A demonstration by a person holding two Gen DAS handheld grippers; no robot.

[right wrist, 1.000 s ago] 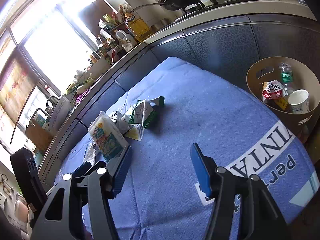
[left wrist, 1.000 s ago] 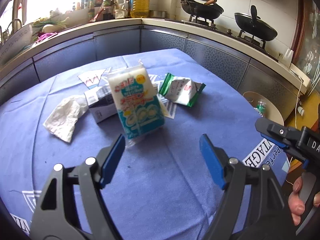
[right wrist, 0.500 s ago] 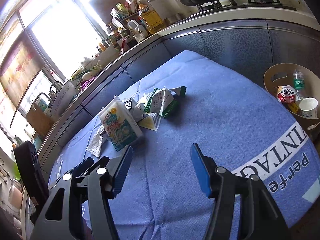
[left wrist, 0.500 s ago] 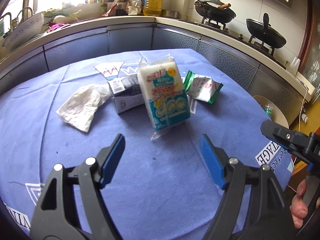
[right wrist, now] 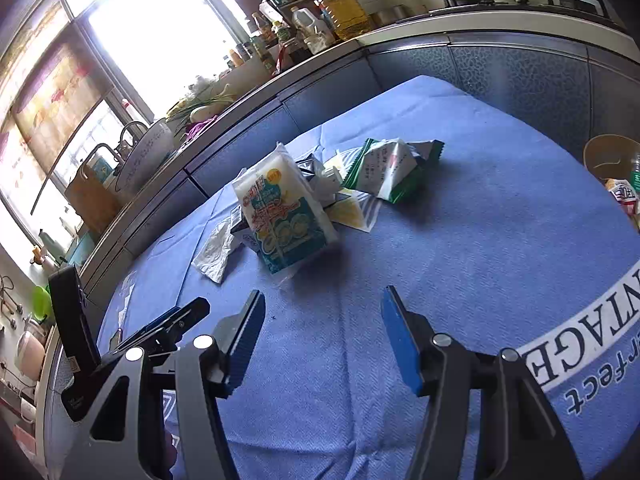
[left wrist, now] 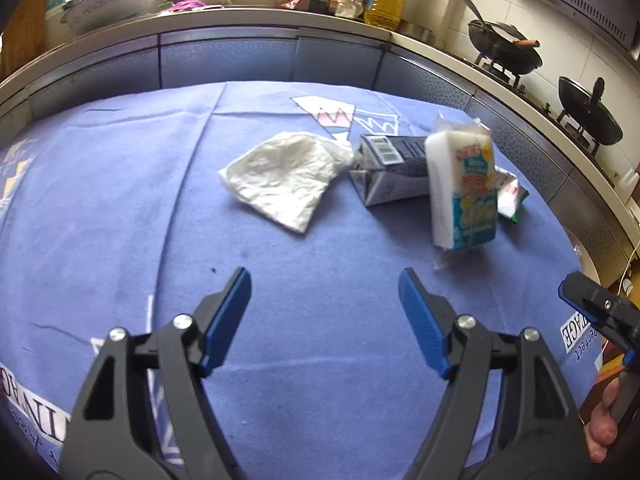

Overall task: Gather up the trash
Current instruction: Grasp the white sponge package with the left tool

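Kitchen counter wraps behind a table under a blue cloth (left wrist: 120,208). Trash sits mid-table: crumpled tissue (left wrist: 286,178) leftmost, its corner touching the carton (left wrist: 394,170), then the sponge pack (left wrist: 464,192) standing tilted in front of it, green wrapper (right wrist: 394,170) past that. Your left gripper (left wrist: 324,312) is spread wide with nothing between its blue pads, short of the tissue. Your right gripper (right wrist: 322,338) is also apart and empty, short of the pack. Bin (right wrist: 608,152) stands at far right, off the table's edge.
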